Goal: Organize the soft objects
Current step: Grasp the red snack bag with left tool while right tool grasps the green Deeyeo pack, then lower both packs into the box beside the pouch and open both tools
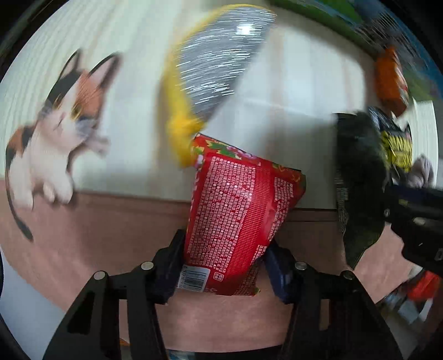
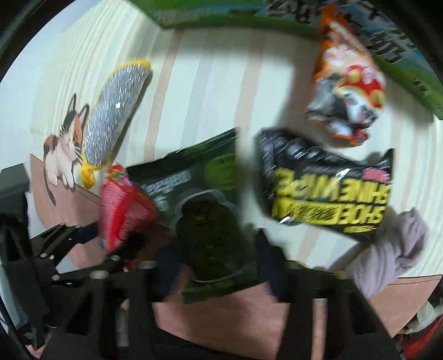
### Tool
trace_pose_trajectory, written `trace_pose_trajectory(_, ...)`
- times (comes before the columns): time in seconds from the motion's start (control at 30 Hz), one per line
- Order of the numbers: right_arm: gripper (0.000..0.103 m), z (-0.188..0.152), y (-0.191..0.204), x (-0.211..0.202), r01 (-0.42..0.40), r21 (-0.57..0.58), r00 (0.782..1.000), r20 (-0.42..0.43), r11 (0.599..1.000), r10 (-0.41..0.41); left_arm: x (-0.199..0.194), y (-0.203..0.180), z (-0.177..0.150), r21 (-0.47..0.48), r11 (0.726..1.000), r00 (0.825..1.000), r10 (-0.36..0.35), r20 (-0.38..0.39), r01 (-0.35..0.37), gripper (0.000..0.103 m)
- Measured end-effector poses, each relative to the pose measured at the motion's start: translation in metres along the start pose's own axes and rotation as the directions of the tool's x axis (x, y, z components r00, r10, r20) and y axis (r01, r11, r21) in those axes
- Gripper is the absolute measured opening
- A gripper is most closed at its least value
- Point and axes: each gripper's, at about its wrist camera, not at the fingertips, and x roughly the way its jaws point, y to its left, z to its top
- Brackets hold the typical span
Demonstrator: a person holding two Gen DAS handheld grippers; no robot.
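Observation:
My left gripper (image 1: 224, 265) is shut on the lower end of a red snack packet (image 1: 238, 216), which stands upright between the dark pads over the mat. In the right wrist view my right gripper (image 2: 218, 265) is shut on a dark green packet (image 2: 205, 193); the picture is blurred. The red packet (image 2: 124, 205) shows there at the left, close beside the green one. The green packet (image 1: 357, 180) hangs at the right of the left wrist view.
On the striped mat (image 2: 193, 83) with a printed cat (image 1: 61, 119) lie a silver and yellow scrubber (image 2: 116, 116), a black shoe wipe packet (image 2: 326, 188), an orange packet (image 2: 349, 91) and a lilac cloth (image 2: 393, 249). A green box (image 2: 221, 13) borders the far edge.

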Motion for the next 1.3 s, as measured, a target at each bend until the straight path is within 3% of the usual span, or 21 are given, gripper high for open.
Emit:
trace_pose_trajectory(0.13,0.043,-0.015,0.009,0.004,0.082,-0.004,0.996,-0.046,0.997,-0.082,0.002,0.012,-0.004,-0.055,0.998,0.999,-0.038,-0.001,0.038,0.053)
trace_pose_trajectory(0.33,0.046,-0.016,0.012,0.017,0.088,0.042,0.995,-0.059,0.995,-0.086,0.006,-0.012,0.0,0.008,0.998,0.998,0.062,-0.005,-0.062,0.054)
trace_pose_trajectory(0.7,0.046,-0.021,0.027,0.029,0.17,-0.008,0.985,-0.028,0.985,-0.17,0.006,-0.064,-0.009,0.017,0.993,0.993,0.119,0.025,-0.119,0.048)
trace_pose_trajectory(0.83,0.039,-0.03,0.033,0.025,0.171,-0.01,0.985,-0.011,0.985,-0.171,-0.002,-0.069,-0.013,-0.004,0.994,0.993,0.109,0.036,-0.109,0.043)
trace_pose_trajectory(0.9,0.038,-0.042,0.038,0.017,0.135,-0.003,0.991,0.007,0.991,-0.135,-0.017,-0.078,-0.013,-0.01,0.998,0.997,0.069,0.043,-0.068,0.042)
trace_pose_trajectory(1.07,0.038,-0.061,0.021,-0.048,0.034,0.031,0.995,0.093,0.999,-0.037,-0.07,-0.115,-0.01,0.021,1.0,0.993,-0.016,0.121,0.014,0.042)
trace_pose_trajectory(1.13,0.038,-0.064,0.011,-0.083,-0.006,0.048,0.99,0.142,0.999,-0.001,-0.104,-0.136,-0.004,0.051,0.997,0.983,-0.062,0.171,0.054,0.042)
trace_pose_trajectory(1.3,0.037,-0.041,-0.029,-0.198,-0.071,0.091,0.95,0.311,0.993,0.04,-0.192,-0.182,0.038,0.152,0.982,0.951,-0.15,0.269,0.112,0.042)
